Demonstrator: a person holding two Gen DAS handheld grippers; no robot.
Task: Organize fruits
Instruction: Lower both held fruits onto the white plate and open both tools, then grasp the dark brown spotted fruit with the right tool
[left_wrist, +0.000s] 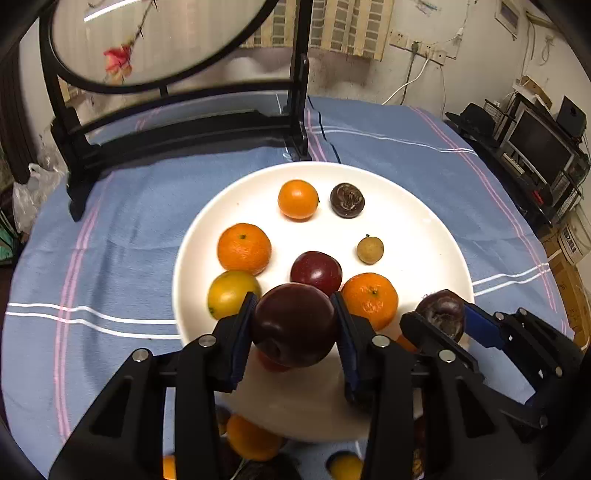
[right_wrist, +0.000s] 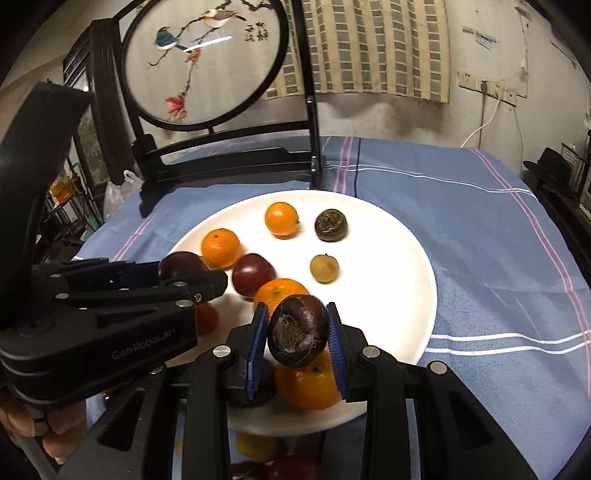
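Left hand-held gripper (left_wrist: 295, 325), low centre in its own view, is clamped on a glossy dark-red round plum (left_wrist: 293, 325) over the near rim of the big white round plate (left_wrist: 436, 236). I'd set it beside the other dark-red plum (left_wrist: 316, 271) just above. Right hand-held gripper (right_wrist: 298, 334) has a wrinkled brown water chestnut (right_wrist: 297, 332) between its blue pads; I can't tell if they're still pressing. I'd drop it by its twin chestnut (right_wrist: 331, 224), upper right of the plate.

I count on the round white plate (left_wrist: 436, 236): three orange mandarins (left_wrist: 243, 248), two dark-red plums (left_wrist: 316, 271), one brown water chestnut (left_wrist: 347, 200), one tan longan (left_wrist: 370, 250), one yellow citrus (left_wrist: 231, 293).
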